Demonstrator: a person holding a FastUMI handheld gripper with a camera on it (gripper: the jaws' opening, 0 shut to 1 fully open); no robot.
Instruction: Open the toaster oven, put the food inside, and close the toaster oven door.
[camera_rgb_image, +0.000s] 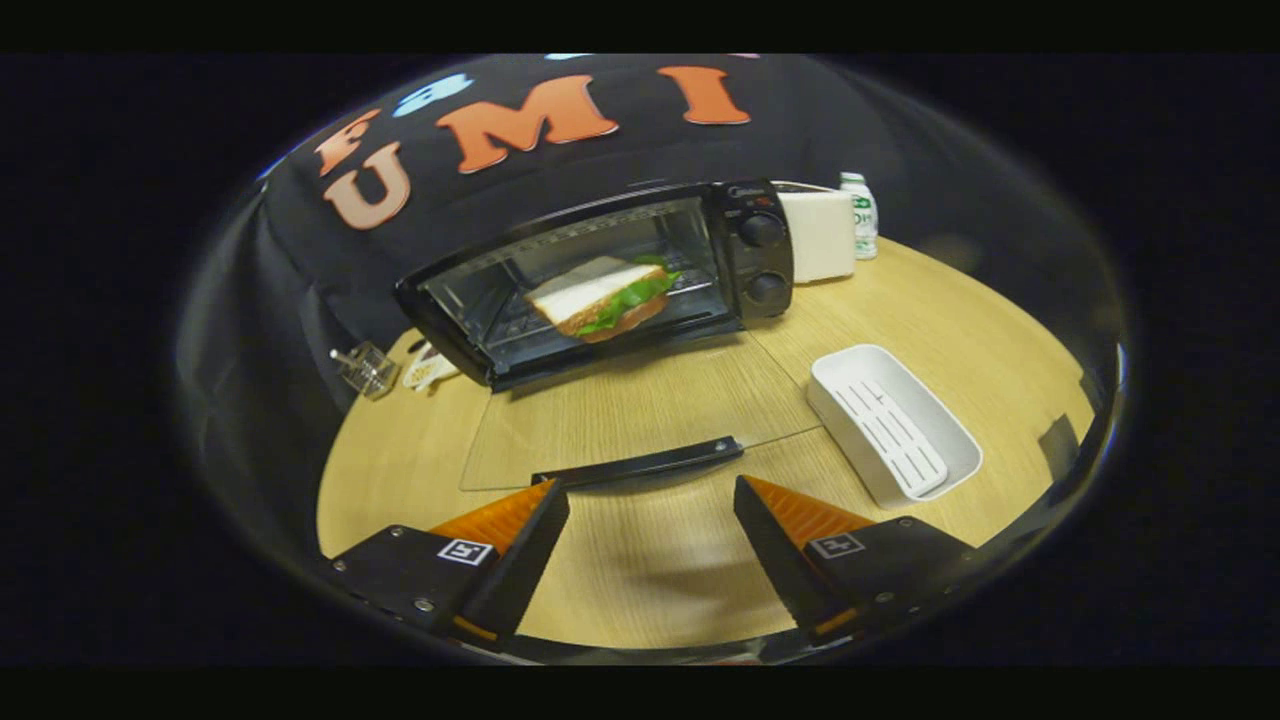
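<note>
On the pale wooden desk (900, 300), the triangular sandwich with lettuce (610, 297) is already seen inside the black toaster oven (600, 275), whose glass door (640, 415) lies folded down flat. The gripper (650, 505) is held with jaws apart and empty, just behind the door's black handle (640, 463); if the handle is caught off-centre, the door could be twisted or let slip.

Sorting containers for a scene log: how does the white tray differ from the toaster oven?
The white tray is pale, shallow, open-topped and holds nothing; the toaster oven is black, boxy, with its glass door folded down and a sandwich inside. The tray lies nearer the open tool. Both rest on the wooden table.
</note>
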